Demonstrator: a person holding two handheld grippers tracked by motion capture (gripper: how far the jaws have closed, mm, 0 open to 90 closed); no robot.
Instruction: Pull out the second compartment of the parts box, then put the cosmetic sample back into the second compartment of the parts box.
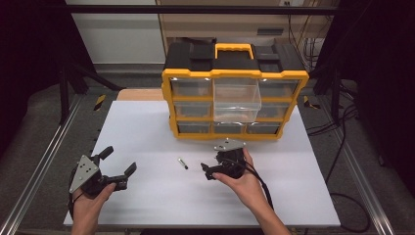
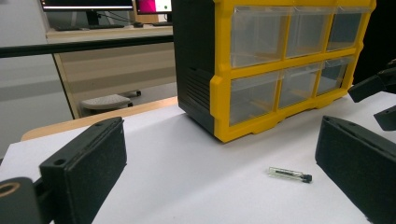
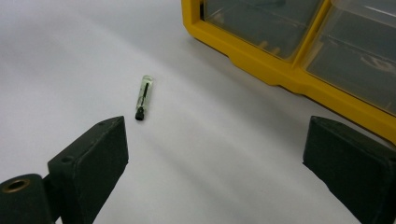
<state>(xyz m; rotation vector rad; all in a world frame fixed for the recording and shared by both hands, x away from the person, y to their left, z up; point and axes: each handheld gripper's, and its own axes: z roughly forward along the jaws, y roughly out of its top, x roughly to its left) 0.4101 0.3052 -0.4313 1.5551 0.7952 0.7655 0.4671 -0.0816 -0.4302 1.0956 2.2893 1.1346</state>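
Clear glass with a black cap, the small vial (image 1: 182,163) is lying on the white bench (image 1: 147,122) between my left gripper (image 1: 119,168) and right gripper (image 1: 205,171). Left gripper view: I'm holding jaws spread, vial (image 2: 289,174) ahead near the yellow organizer (image 2: 280,70). Right gripper view: jaws are gaping, vial (image 3: 143,97) just beyond.

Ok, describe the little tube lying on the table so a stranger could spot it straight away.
Start at the yellow and black drawer cabinet at the back of the white table. In front of it, on the bare surface between the left gripper and the right gripper, lies the small clear tube. It is the only loose item there, thin, see-through, with a black cap at one end.
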